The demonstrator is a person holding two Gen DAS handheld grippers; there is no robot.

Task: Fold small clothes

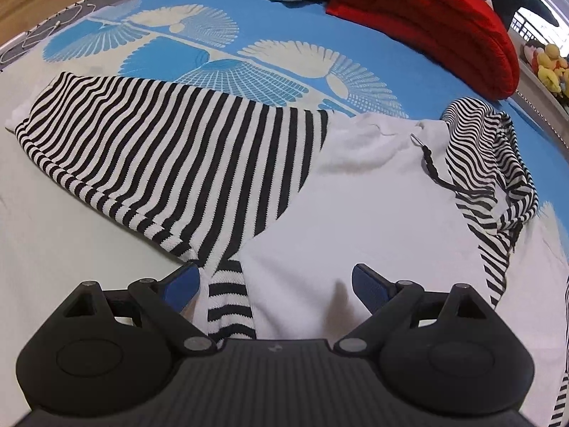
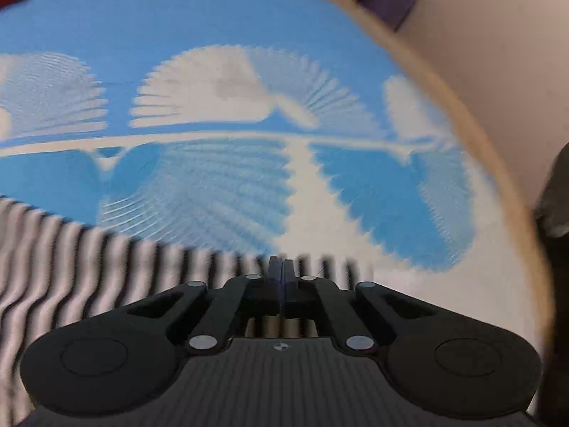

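Striped top (image 1: 170,163) lies spread on the blue bedsheet (image 1: 284,25), hood toward the red blanket (image 1: 426,17). Left gripper (image 1: 275,284) hovers over it, jaws wide apart, nothing between them. Right gripper (image 2: 281,270) clenched at the top's striped edge; view blurred, grasp unclear.

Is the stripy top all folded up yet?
Not yet. The stripy top lies partly spread on the bed, one sleeve folded across it.
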